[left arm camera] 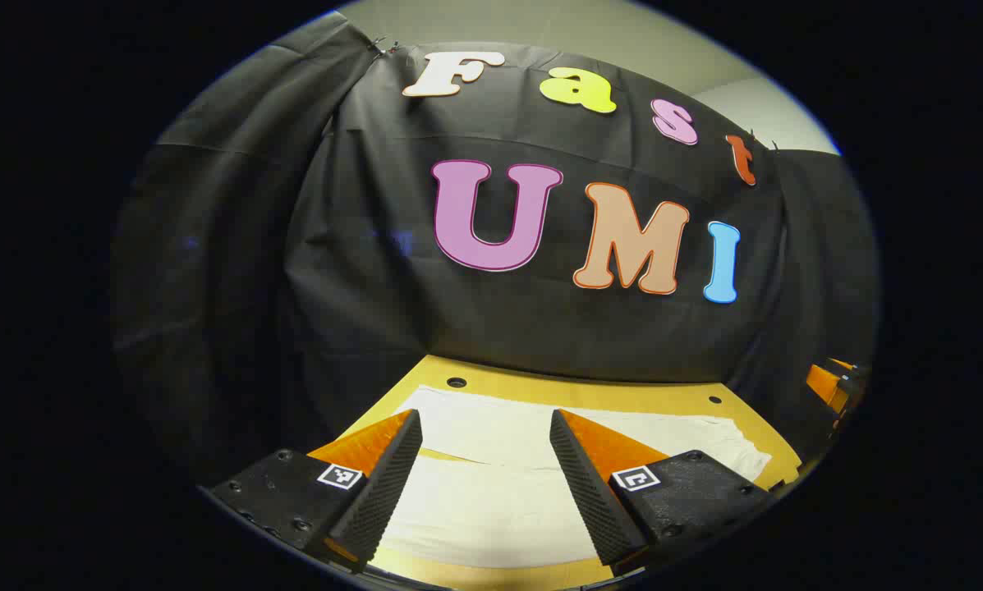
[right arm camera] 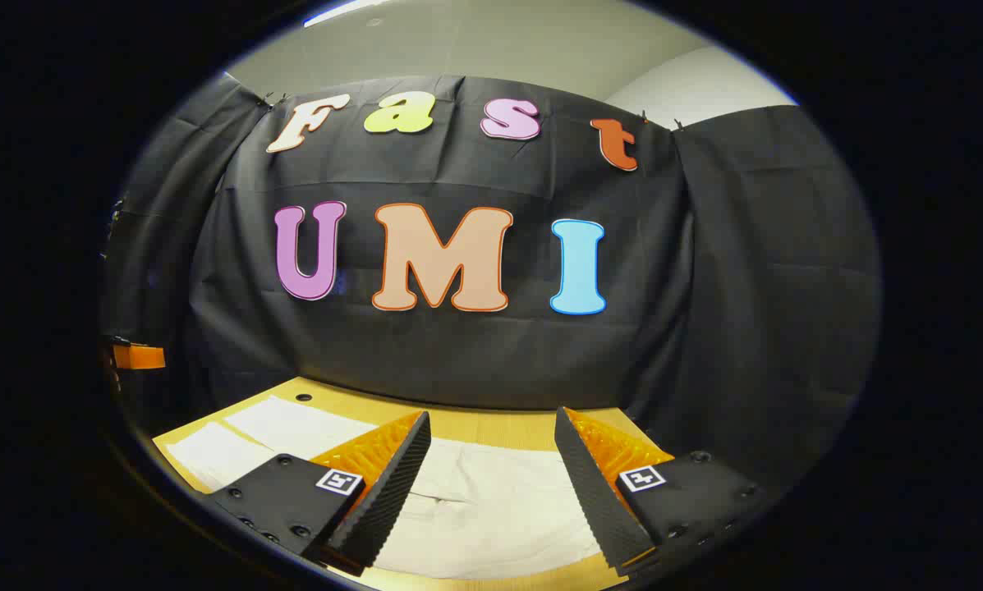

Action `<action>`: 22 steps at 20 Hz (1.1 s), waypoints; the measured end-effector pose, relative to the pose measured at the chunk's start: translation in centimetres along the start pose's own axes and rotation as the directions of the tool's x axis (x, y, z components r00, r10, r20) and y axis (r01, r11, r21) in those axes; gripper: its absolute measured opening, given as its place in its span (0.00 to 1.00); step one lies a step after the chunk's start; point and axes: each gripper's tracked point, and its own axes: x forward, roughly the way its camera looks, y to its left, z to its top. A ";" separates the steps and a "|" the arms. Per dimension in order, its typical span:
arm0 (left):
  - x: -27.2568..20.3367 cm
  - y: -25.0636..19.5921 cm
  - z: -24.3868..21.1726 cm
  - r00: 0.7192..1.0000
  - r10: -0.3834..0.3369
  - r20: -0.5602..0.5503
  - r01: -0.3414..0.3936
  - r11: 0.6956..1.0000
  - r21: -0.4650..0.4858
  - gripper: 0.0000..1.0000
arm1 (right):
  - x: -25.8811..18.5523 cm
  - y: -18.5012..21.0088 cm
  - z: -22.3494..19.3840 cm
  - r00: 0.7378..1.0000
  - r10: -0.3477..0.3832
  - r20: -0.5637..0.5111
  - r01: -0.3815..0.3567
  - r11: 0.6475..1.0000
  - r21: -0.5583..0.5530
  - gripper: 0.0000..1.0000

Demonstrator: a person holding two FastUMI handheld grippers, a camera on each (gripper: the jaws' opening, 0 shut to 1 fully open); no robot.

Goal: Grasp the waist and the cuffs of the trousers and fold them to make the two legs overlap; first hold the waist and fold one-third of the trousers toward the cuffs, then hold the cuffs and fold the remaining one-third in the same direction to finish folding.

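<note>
We see both grippers — left (left arm camera: 485, 460), right (right arm camera: 492, 460) — wide apart, holding nothing, low-centre above white trousers (left arm camera: 491, 492) on the table (left arm camera: 540, 392).

**Open air over the table, cloth wall at the far edge**

We see the left gripper (left arm camera: 485, 460) and right gripper (right arm camera: 492, 464) with fingers spread and nothing between them but air above the trousers (left arm camera: 491, 484), which lie flat on the table (left arm camera: 622, 396). The far side is closed off by the booth's black cloth wall (left arm camera: 540, 328), hanging right at the table's far edge and wrapping round both sides.
</note>
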 end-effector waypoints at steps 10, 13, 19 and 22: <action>0.5 -0.7 0.0 1.000 -0.005 -0.004 0.005 0.999 -0.045 0.94 | 0.8 0.1 -0.3 1.000 0.025 -0.011 -0.025 1.000 0.002 0.98; 0.3 -0.8 -0.4 1.000 -0.011 -0.009 0.010 0.999 -0.039 0.94 | 0.6 0.3 -1.1 0.999 0.025 -0.028 -0.025 1.000 -0.003 0.98; 0.7 0.0 -2.3 0.998 -0.040 -0.051 0.040 0.999 -0.006 0.94 | -0.1 0.7 -1.8 0.999 0.015 -0.049 -0.015 1.000 0.001 0.98; 1.5 0.8 -3.3 0.991 -0.092 -0.100 0.096 0.995 0.037 0.94 | -0.3 0.7 -2.4 0.998 0.002 -0.063 -0.002 1.000 -0.004 0.98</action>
